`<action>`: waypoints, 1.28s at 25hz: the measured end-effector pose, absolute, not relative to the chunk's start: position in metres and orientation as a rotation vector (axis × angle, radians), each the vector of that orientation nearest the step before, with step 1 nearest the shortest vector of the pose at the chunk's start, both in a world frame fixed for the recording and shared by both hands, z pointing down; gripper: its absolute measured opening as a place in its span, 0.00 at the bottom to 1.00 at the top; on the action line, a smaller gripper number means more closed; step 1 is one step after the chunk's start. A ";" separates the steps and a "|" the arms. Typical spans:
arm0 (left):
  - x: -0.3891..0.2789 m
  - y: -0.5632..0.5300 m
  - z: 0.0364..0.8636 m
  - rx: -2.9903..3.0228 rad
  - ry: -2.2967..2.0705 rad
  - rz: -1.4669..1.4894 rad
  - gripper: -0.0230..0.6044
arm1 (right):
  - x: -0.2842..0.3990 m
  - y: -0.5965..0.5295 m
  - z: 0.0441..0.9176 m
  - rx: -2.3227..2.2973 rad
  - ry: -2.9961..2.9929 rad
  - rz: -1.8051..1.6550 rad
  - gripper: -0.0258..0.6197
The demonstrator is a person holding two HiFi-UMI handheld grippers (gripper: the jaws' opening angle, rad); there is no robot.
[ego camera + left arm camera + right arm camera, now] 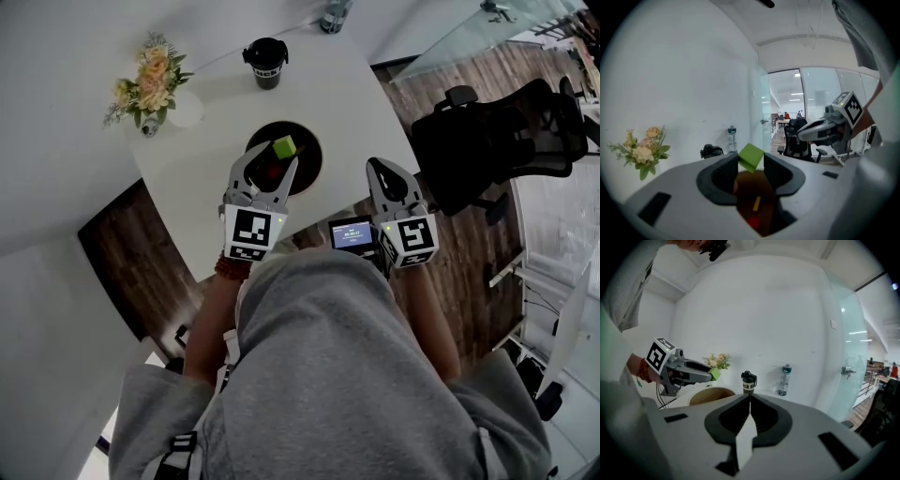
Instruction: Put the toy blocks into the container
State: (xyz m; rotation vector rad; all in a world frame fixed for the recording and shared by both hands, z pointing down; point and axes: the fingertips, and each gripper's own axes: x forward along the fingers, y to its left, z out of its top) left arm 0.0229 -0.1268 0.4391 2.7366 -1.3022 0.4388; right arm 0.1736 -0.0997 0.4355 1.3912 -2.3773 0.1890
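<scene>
My left gripper point(277, 155) is shut on a green block point(284, 147) and holds it over a dark round container point(314, 155) on the white table point(356, 103). In the left gripper view the green block point(751, 157) sits tilted between the fingertips of the left gripper point(751, 163), right above the brown inside of the container point(746, 182). A yellow block point(756, 203) and a red block point(753, 221) lie in it. My right gripper point(375, 166) hovers at the table's near right edge, shut and empty. The right gripper point(750, 398) looks toward the container point(711, 395).
A black lidded cup point(266, 62) stands behind the container, and a vase of flowers point(150, 82) sits at the table's left. A bottle point(334, 14) is at the far edge. A small screen point(352, 233) lies near my lap. A black office chair point(497, 141) stands to the right.
</scene>
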 end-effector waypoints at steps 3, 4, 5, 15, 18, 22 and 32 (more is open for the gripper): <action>0.027 -0.127 0.435 2.751 -1.289 0.428 0.31 | 0.172 -0.100 0.436 1.388 -2.381 0.191 0.05; 0.028 -0.127 0.434 2.755 -1.286 0.424 0.31 | 0.172 -0.100 0.436 1.388 -2.381 0.191 0.05; 0.029 -0.127 0.432 2.758 -1.283 0.423 0.31 | 0.171 -0.100 0.436 1.387 -2.382 0.191 0.05; 0.034 -0.121 0.423 2.796 -1.254 0.397 0.32 | 0.171 -0.099 0.435 1.391 -2.383 0.187 0.05; 0.035 -0.117 0.420 2.807 -1.233 0.374 0.33 | 0.172 -0.098 0.434 1.392 -2.387 0.186 0.05; 0.031 -0.112 0.417 2.809 -1.242 0.370 0.34 | 0.170 -0.098 0.431 1.392 -2.398 0.179 0.05; -0.013 -0.100 0.400 2.762 -1.439 0.343 0.31 | 0.133 -0.100 0.385 1.326 -2.524 0.064 0.05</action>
